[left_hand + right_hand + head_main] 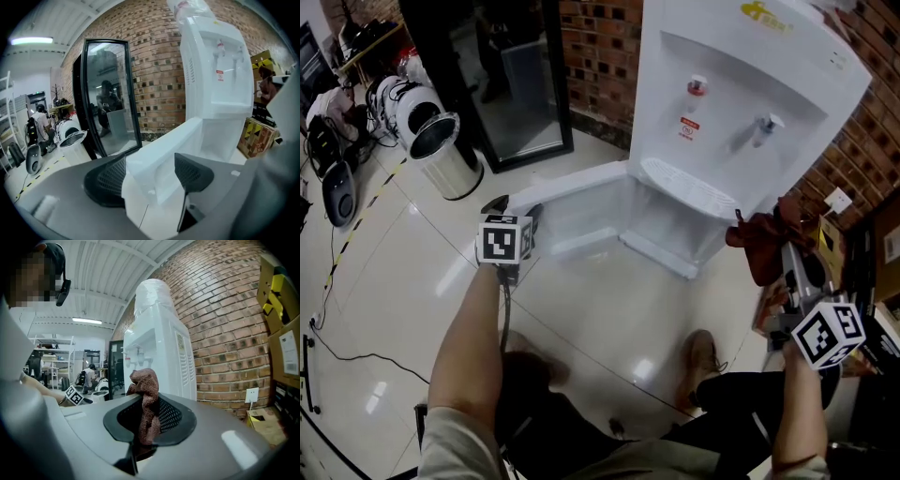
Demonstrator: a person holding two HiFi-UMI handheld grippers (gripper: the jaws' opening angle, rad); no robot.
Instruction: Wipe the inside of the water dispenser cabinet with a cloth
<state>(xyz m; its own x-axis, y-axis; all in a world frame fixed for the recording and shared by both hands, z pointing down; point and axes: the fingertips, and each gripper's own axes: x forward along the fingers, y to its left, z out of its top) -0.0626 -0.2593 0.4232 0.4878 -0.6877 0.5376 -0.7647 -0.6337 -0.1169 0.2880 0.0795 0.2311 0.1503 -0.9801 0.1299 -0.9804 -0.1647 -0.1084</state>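
At about one o'clock in your head view stands the white water dispenser [741, 84]. Low in its front the cabinet [675, 220] is open, with its door [577, 202] swung out toward ten o'clock over the tiled floor [609, 309].

Your left gripper [516, 208] sits at the free edge of that door. Its jaws stand wide apart with the door's edge between them. The pads do not seem to press on it, so I read this gripper as open and not holding.

Over at three o'clock, your right gripper [785, 248] has its jaws closed on the reddish-brown cloth [764, 239]. The cloth is bunched and sticks up past the jaw tips. It hangs just beside the dispenser's right flank, outside the cabinet, and no part of it touches the inside walls.

I judge that the door-opening step is done and the wiping has not begun. For the next move, bring your right gripper round from three o'clock to the cabinet mouth. Keep it low, with the jaws turned so the bunched cloth leads into the compartment. Then press the cloth flat against a wall before you stroke.

The door may drift back toward the opening, and your left gripper is well placed to check it. The hold on the cloth looks narrow, so firm rubbing could drag it loose.
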